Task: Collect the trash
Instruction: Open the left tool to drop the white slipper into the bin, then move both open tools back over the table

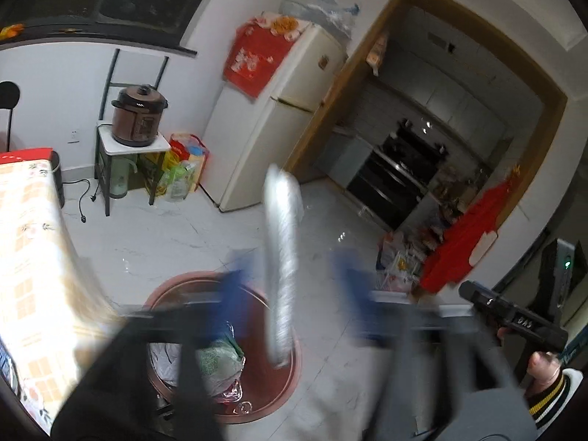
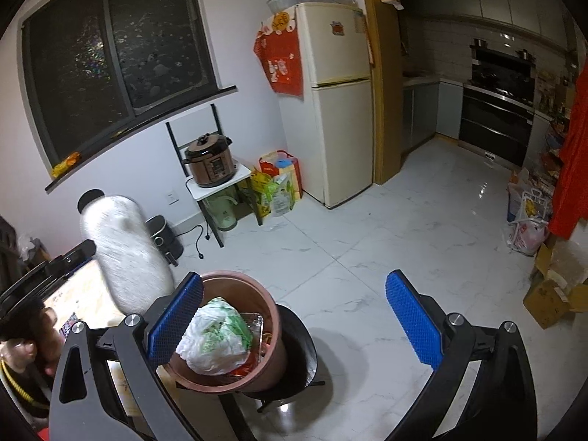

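Observation:
A long silvery-white wrapped piece of trash [image 1: 281, 268] hangs blurred in the air over a reddish-brown bin [image 1: 257, 400]. My left gripper [image 1: 292, 279] is open, its blue pads standing apart on either side of the piece without pressing on it. In the right wrist view the same piece [image 2: 125, 253] shows at the left, above the table edge and beside the bin [image 2: 264, 330]. The bin holds a white-and-green plastic bag [image 2: 217, 334] and stands on a black round seat [image 2: 305, 345]. My right gripper [image 2: 294, 305] is open with nothing between its pads; its left finger overlaps the bin's rim.
A table with a patterned cloth [image 1: 33, 239] is at the left. A cream fridge [image 2: 338, 110], a pressure cooker [image 2: 211, 163] on a small stand, shopping bags [image 2: 279, 187] and an air fryer [image 2: 161, 235] line the far wall. Cardboard boxes [image 2: 551, 294] lie at the right on the white tile floor.

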### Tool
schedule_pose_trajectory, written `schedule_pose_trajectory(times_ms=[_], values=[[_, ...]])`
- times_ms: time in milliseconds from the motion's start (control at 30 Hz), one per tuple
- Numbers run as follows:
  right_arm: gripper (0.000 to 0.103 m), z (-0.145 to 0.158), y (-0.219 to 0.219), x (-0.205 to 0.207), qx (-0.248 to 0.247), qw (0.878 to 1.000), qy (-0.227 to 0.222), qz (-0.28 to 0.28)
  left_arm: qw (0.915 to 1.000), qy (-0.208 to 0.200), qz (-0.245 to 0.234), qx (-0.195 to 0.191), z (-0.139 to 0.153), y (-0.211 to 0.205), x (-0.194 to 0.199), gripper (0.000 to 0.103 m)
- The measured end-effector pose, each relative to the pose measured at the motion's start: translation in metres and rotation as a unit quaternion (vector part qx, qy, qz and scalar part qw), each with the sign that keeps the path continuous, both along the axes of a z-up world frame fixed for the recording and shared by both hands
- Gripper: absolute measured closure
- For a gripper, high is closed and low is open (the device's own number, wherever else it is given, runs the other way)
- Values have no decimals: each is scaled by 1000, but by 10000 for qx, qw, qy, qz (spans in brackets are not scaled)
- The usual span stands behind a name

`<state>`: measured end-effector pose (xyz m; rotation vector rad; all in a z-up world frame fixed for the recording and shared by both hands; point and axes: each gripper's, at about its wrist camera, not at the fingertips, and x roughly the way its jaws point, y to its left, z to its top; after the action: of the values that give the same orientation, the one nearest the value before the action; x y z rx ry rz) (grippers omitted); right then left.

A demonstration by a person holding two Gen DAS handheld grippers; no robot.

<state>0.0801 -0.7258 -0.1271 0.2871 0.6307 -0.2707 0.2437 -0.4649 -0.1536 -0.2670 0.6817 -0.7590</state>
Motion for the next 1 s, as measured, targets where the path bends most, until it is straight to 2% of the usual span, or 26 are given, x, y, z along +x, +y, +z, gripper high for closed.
schedule_pose_trajectory(times_ms=[67,133,200,333,500,633,767,900,1000], values=[[5,-1,0,1,30,10000,-22,23,9996,-220,130,81,4,2,-2,19],[5,-2,4,4,49,10000,-44,73,9992,-282,241,114,10,11,-4,7],[5,-2,14,11,83,9998,-43,161,9984,-369,414,116,17,28,-6,6],[5,-1,35,25,163,9989,-94,421,9942,-431,918,367,30,78,-7,6],[5,5,77,44,183,9964,-158,818,9806,-499,1826,502,45,168,-21,6],[5,9,124,64,221,9918,-173,1245,9602,-480,2687,599,56,250,-42,6],[5,11,173,79,261,9841,-182,1747,9344,-385,3462,744,62,329,-66,6],[5,10,228,92,253,9738,-161,2255,9038,-277,4189,827,65,408,-99,6],[5,8,272,101,143,9664,-128,2565,8874,-181,4534,815,62,449,-123,6]])
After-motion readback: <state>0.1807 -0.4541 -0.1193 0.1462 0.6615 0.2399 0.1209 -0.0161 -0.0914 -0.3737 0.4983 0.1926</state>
